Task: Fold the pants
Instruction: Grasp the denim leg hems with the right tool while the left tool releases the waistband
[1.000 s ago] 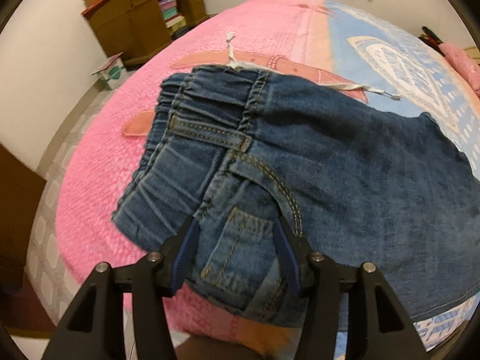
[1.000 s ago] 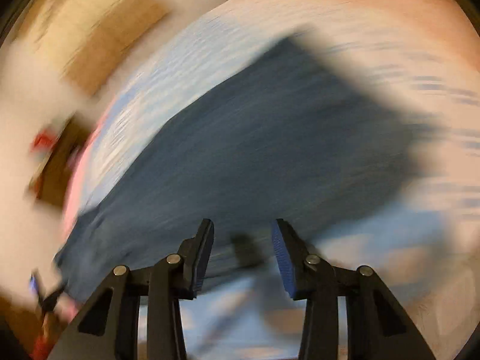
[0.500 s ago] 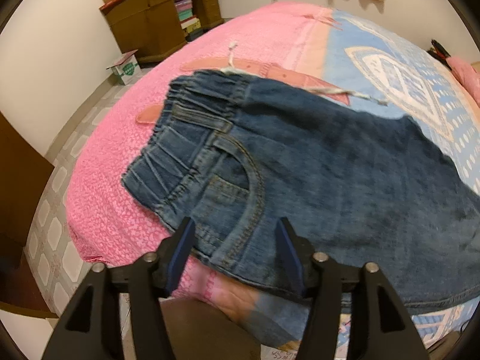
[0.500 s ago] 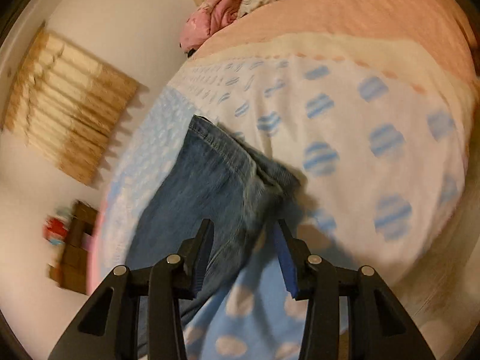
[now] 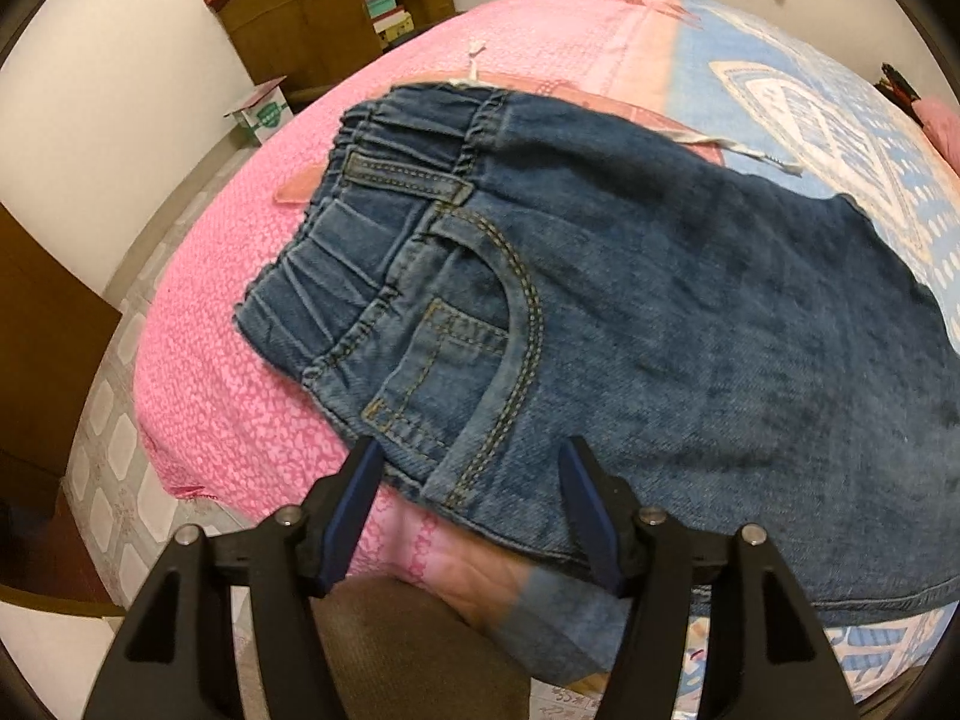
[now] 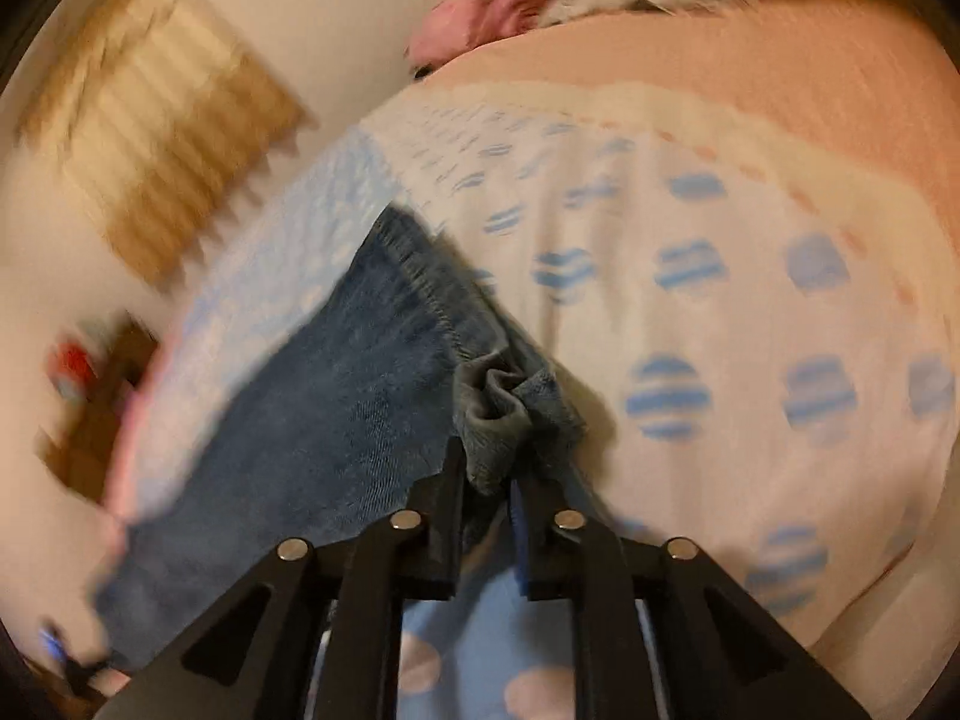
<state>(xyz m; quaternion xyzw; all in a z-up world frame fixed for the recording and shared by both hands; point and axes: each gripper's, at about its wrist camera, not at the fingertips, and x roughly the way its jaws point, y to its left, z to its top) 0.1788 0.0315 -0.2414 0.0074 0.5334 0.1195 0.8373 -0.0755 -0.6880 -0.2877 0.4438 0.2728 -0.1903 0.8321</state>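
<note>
The right gripper (image 6: 489, 480) pinches the jeans (image 5: 660, 312) hem tight, the left gripper (image 5: 471, 492) is wide open holding nothing, so pulling might drag them crooked.

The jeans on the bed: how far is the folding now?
Done: the jeans lie flat on the bed, apparently leg over leg. In hand: the right tongs are shut on the hem end; the left tongs are open at the pocket edge. Left: bringing hem to waistband.
</note>
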